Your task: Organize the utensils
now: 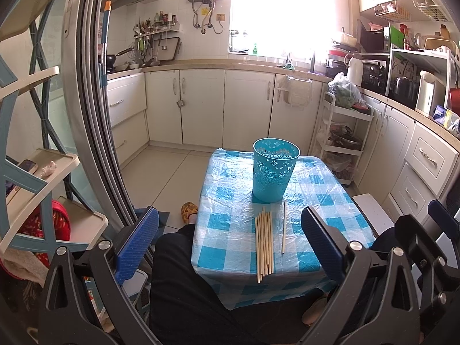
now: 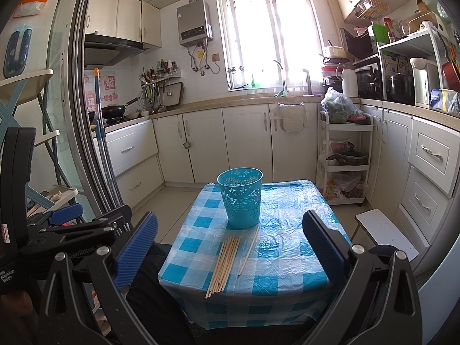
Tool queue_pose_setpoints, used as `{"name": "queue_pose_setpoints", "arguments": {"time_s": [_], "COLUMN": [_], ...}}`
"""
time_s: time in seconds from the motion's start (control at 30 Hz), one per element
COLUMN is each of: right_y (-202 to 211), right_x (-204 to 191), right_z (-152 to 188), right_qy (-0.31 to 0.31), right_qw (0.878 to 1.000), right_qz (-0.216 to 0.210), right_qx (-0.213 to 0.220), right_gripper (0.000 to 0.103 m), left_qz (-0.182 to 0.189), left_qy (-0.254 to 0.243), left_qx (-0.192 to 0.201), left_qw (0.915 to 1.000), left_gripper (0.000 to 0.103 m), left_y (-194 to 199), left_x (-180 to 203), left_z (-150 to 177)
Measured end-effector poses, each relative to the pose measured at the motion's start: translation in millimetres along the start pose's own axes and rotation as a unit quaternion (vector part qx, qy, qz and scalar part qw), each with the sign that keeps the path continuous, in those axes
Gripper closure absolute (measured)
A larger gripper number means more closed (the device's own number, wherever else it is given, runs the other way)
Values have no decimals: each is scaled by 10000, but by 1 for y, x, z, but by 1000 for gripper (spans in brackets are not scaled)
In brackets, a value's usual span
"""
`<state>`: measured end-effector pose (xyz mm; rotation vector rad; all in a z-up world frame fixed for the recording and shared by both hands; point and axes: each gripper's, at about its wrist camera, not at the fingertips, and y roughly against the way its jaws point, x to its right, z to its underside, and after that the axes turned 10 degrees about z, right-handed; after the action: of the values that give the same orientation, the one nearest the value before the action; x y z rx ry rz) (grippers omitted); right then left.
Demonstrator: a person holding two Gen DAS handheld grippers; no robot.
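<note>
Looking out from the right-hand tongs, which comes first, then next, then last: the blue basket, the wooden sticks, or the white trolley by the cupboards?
1. Bundle of wooden sticks: on the checked cloth, just ahead of the right tongs.
2. Blue basket: upright behind the sticks.
3. White trolley: beyond the table, far right.

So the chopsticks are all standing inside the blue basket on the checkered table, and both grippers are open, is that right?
Not quite. The chopsticks lie flat on the checkered table, in front of the blue basket, as the left wrist view shows. Both the left gripper and right gripper are open.
</note>
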<state>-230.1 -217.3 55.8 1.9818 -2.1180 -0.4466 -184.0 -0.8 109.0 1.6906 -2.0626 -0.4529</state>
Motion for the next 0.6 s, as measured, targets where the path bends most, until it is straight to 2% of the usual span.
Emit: {"name": "queue_pose_setpoints", "arguments": {"time_s": [0.1, 0.23, 0.37, 0.5, 0.53, 0.6], "right_y": [-14, -53, -111, -176, -194, -225], "right_x": [-2, 6, 12, 17, 18, 20], "right_z": [1, 6, 20, 40, 47, 58], "right_qy": [23, -18, -9, 64, 42, 12], "right_qw": [9998, 9983, 9937, 9854, 9825, 9766], "right_qz": [-7, 140, 251, 288, 289, 256], "right_qx": [-197, -572, -1096, -1678, -1838, -2137], "right_gripper": [6, 6, 6, 6, 9, 24], "left_qz": [99, 260, 199, 126, 66, 63], "left_qy": [-3, 81, 183, 242, 242, 297], "left_qx": [-142, -583, -1196, -1509, -1604, -1764], "left_qw": [9999, 9979, 9924, 9882, 9867, 9838], "left_gripper": [8, 8, 8, 8, 8, 8], "left_y": [-12, -55, -109, -154, -168, -192], "left_x": [0, -9, -22, -32, -34, -37], "left_z": [-1, 0, 11, 22, 26, 31]}}
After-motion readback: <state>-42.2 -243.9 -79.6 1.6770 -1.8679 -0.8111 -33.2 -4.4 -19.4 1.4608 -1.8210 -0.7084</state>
